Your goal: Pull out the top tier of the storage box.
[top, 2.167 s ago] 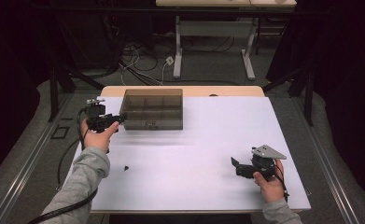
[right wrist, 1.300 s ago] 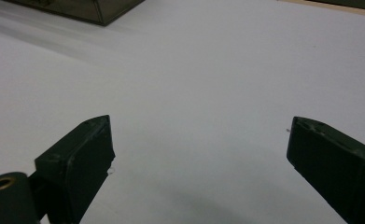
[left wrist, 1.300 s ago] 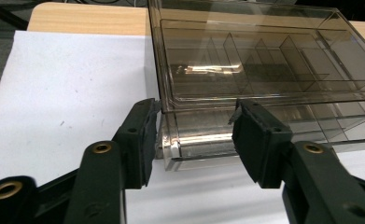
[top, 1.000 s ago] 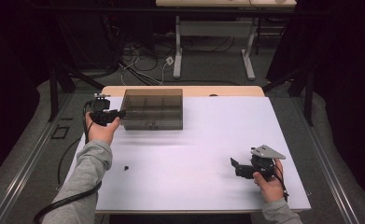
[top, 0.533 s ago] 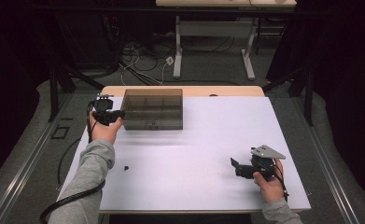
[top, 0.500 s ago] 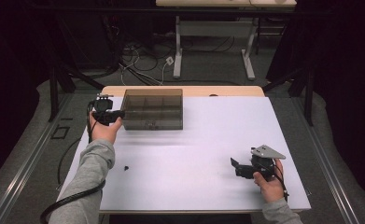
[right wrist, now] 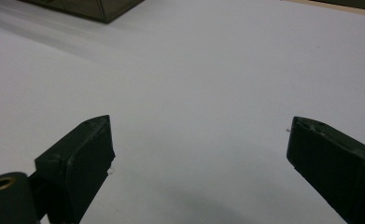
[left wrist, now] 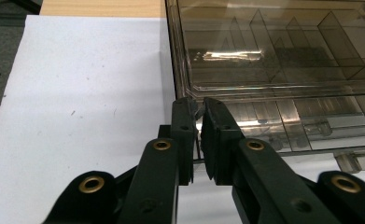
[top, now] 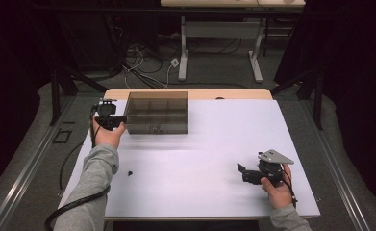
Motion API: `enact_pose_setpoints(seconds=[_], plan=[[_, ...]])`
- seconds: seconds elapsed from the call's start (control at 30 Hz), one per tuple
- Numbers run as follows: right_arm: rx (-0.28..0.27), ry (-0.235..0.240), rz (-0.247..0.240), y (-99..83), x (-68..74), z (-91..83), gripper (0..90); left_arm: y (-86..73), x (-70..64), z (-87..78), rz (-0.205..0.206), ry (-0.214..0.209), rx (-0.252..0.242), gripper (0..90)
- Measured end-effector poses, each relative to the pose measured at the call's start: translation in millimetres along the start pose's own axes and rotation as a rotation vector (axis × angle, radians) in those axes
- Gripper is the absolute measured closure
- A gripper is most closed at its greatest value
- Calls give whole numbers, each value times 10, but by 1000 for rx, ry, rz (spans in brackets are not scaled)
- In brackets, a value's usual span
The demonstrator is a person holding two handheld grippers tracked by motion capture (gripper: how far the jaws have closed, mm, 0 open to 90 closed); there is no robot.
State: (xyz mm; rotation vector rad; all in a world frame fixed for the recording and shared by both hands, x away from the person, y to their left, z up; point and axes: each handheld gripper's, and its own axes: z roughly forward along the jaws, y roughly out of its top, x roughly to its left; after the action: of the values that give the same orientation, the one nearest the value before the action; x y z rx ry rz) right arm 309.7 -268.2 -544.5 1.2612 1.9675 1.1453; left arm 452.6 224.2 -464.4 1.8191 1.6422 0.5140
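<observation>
A smoky clear compartment box [top: 156, 111] stands at the far left of the white table sheet [top: 209, 144]. My left gripper [top: 120, 118] sits at the box's left front corner. In the left gripper view the box [left wrist: 273, 70] has several dividers inside, and my left gripper [left wrist: 198, 105] is shut on the thin edge at that corner. Whether that edge belongs to the lid or the body I cannot tell. My right gripper [top: 241, 172] rests low at the near right of the table, and my right gripper [right wrist: 199, 135] is open with only bare sheet between its jaws.
A tiny black piece [top: 129, 172] lies on the sheet near the left forearm. A bare wooden strip [top: 224, 94] runs along the table's far edge. Beyond it are cables [top: 147, 67] and desk legs [top: 183, 48] on the floor. The box's corner [right wrist: 101, 9] shows at the top left.
My left gripper has moved a little farther from the person, up along the box's left side to its corner. The right gripper has stayed where it was.
</observation>
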Motion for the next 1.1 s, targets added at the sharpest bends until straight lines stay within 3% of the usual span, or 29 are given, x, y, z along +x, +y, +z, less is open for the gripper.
enact_pose_setpoints(seconds=[0.53,1.1], plan=[[4,2,-5,0,-2,1,66,1,-49,29,20,34,9,893],[4,6,-9,-4,-1,12,66,19,-79,7,-43,50,37,900]])
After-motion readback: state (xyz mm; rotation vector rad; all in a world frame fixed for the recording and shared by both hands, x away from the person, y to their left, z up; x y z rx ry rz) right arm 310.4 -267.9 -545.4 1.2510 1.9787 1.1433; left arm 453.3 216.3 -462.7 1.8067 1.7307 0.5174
